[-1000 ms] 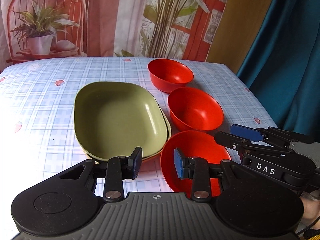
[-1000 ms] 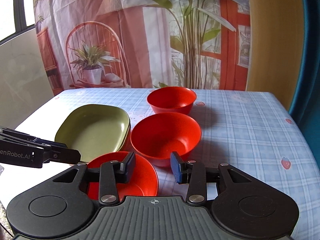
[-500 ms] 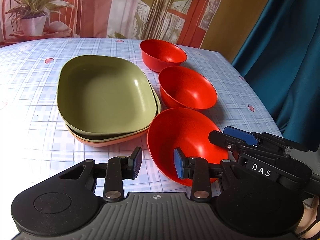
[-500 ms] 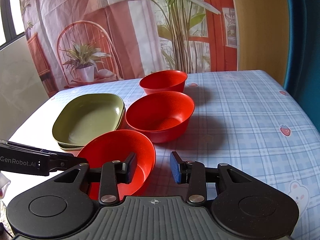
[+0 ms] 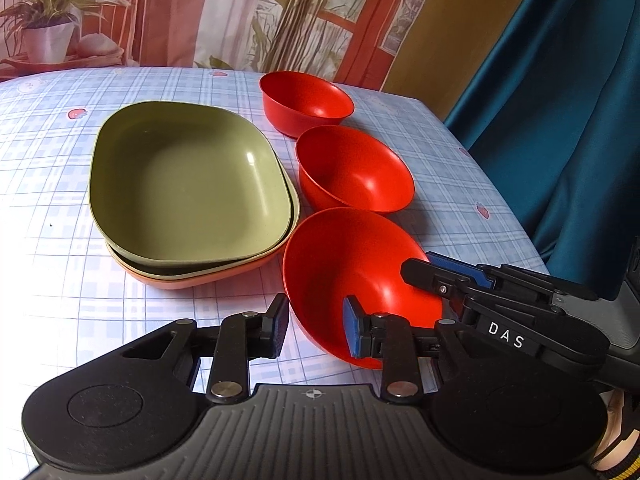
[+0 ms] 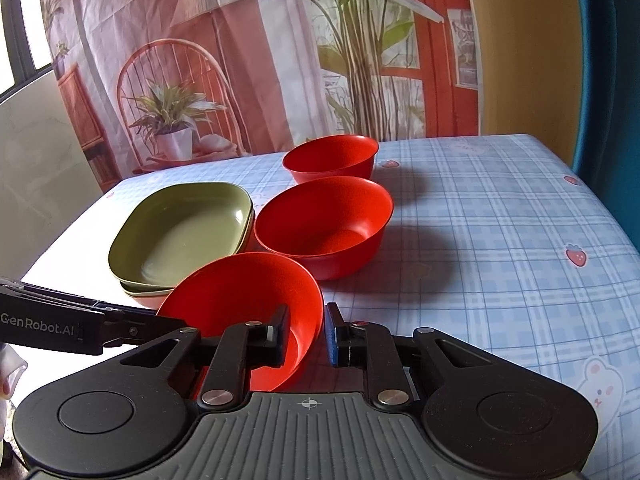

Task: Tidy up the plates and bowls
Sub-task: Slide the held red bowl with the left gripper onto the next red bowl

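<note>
Three red bowls stand in a row on the checked tablecloth: the near bowl (image 5: 352,276) (image 6: 248,296), the middle bowl (image 5: 354,170) (image 6: 324,224) and the far bowl (image 5: 306,102) (image 6: 330,158). Left of them is a stack of rectangular plates, olive green on top (image 5: 188,184) (image 6: 180,232), orange at the bottom. My left gripper (image 5: 314,330) is open, its jaws astride the near bowl's left rim. My right gripper (image 6: 306,336) (image 5: 444,276) is open, its jaws astride the same bowl's right rim. The near bowl looks tilted.
The table (image 6: 500,220) ends at the right beside a teal curtain (image 5: 560,120). A printed backdrop (image 6: 240,60) with a chair and plants hangs behind the table. Tablecloth shows to the right of the bowls.
Both grippers have moved forward onto the near red bowl, so its rim now sits between each pair of jaws. The bowl appears more tilted than before.
</note>
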`<state>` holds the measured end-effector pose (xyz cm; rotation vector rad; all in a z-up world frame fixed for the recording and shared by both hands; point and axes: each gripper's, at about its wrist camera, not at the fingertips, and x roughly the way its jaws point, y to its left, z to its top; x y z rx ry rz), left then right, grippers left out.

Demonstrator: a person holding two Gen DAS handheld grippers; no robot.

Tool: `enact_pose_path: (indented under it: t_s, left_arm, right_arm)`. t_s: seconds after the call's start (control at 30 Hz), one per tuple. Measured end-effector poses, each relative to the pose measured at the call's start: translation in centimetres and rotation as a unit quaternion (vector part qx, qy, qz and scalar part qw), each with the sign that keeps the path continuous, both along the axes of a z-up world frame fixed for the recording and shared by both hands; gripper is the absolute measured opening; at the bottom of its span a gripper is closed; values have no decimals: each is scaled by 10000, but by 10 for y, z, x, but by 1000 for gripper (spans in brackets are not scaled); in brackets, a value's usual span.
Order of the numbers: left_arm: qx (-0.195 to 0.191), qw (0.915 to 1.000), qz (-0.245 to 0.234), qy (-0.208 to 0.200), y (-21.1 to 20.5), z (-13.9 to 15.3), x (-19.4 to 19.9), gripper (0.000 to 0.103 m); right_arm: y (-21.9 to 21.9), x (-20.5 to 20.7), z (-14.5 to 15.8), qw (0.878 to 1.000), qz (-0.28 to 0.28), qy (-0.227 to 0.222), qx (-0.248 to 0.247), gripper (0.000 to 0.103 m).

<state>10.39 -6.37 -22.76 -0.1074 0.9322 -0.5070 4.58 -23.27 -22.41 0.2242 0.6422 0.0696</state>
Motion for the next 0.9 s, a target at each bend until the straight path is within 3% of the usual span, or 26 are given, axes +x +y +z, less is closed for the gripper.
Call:
enact_pose_path:
  t_s: [0.9]
  left_arm:
    - [-147, 9987, -167, -456, 0, 32, -9, 31]
  right_arm:
    - [-8, -3, 31, 9992, -144, -378, 39, 18]
